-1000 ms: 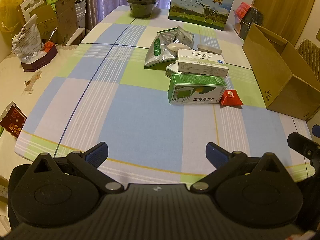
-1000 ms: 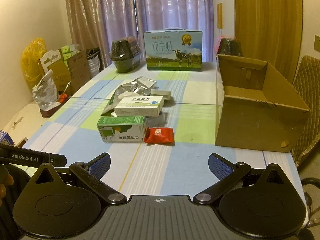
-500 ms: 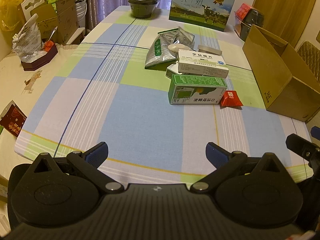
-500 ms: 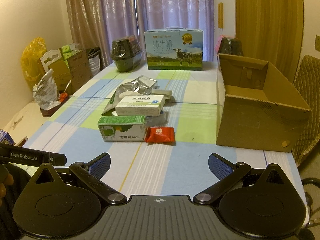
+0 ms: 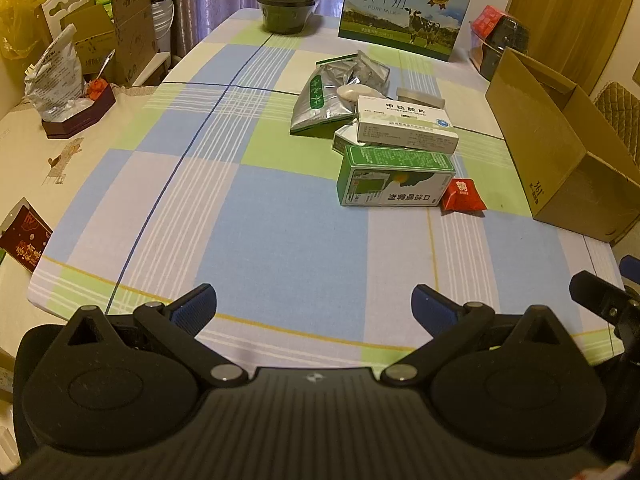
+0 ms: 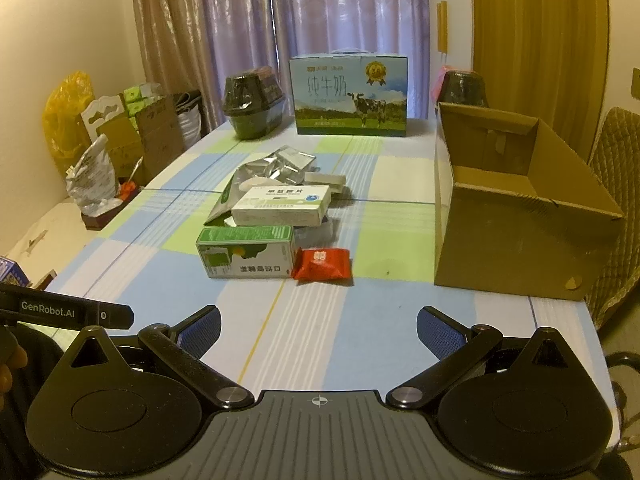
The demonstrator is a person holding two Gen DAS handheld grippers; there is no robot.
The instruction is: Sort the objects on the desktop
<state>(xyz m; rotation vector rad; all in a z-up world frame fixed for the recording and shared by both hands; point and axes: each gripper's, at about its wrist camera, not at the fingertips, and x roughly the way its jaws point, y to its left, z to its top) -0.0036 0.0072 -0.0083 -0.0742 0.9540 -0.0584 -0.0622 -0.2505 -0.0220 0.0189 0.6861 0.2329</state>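
Both tools are held wide apart and empty at the near table edge: the left gripper (image 5: 312,304) and the right gripper (image 6: 318,326). The red packet (image 6: 322,264) lies just above centre in the right view, touching the green box (image 6: 246,256); the right gripper is judged nearer. Only the right view shows inside the cardboard box (image 6: 516,216), at frame right.

Matt cardboard box (image 6: 520,240) – glossy foil pouches (image 6: 280,166) – woven checked tablecloth (image 6: 312,340).
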